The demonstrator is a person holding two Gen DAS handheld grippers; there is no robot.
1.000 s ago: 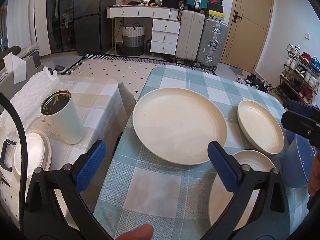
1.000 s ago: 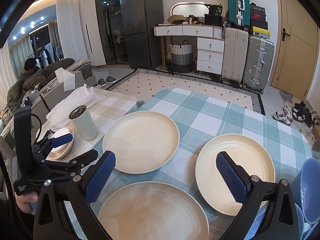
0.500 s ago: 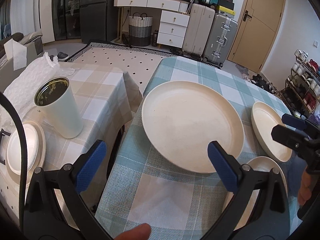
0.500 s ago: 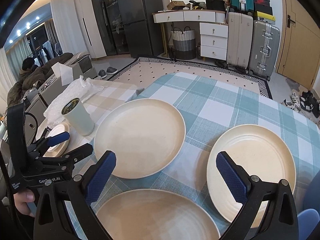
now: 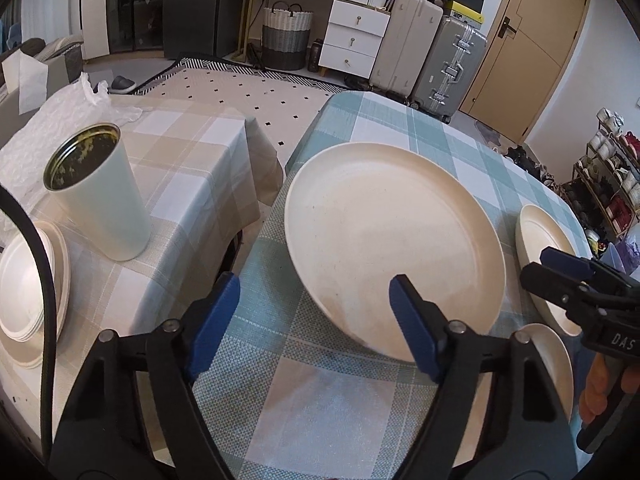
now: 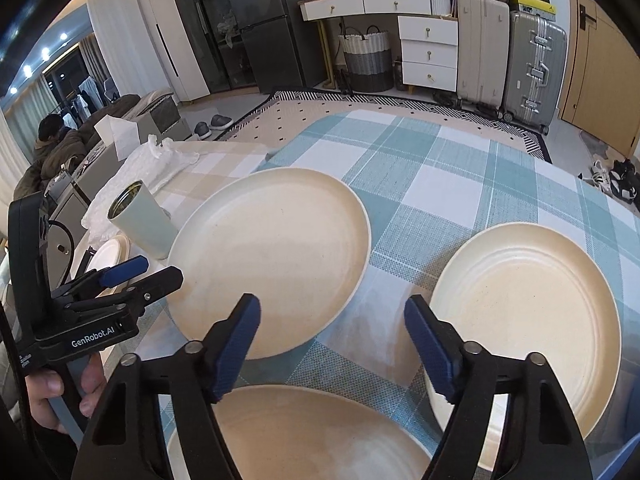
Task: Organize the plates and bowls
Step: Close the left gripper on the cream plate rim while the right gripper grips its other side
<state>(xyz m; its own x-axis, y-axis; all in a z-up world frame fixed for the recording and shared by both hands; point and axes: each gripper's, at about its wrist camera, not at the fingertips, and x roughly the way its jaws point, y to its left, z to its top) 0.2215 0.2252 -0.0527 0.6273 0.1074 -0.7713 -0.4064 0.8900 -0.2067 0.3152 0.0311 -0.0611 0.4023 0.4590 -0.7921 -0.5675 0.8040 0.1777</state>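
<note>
Three cream plates lie on the teal checked tablecloth (image 6: 460, 184). The large plate (image 5: 392, 240) is at the centre; my left gripper (image 5: 312, 300) hovers over its near left rim, its right finger in front of that rim. Its jaws are closing and the pads touch nothing. My right gripper (image 6: 332, 316) hangs over the cloth between the large plate (image 6: 272, 256), the ribbed plate (image 6: 532, 320) and the nearest plate (image 6: 304, 432). Its jaws are closing too, with only cloth between them. Each gripper shows in the other view, the left gripper (image 6: 154, 272) and the right gripper (image 5: 548, 270).
A beige checked side table (image 5: 192, 152) at the left holds a pale green tumbler (image 5: 100, 196), a stack of small white dishes (image 5: 24, 288) and white wrapping (image 5: 48, 120). A dark gap (image 5: 244, 248) separates the tables. Something blue (image 6: 624, 460) shows at the lower right edge.
Both grippers have sunk and moved forward toward the plates, which now look larger. Both pairs of jaws stand narrower than before. The plates have not moved.
</note>
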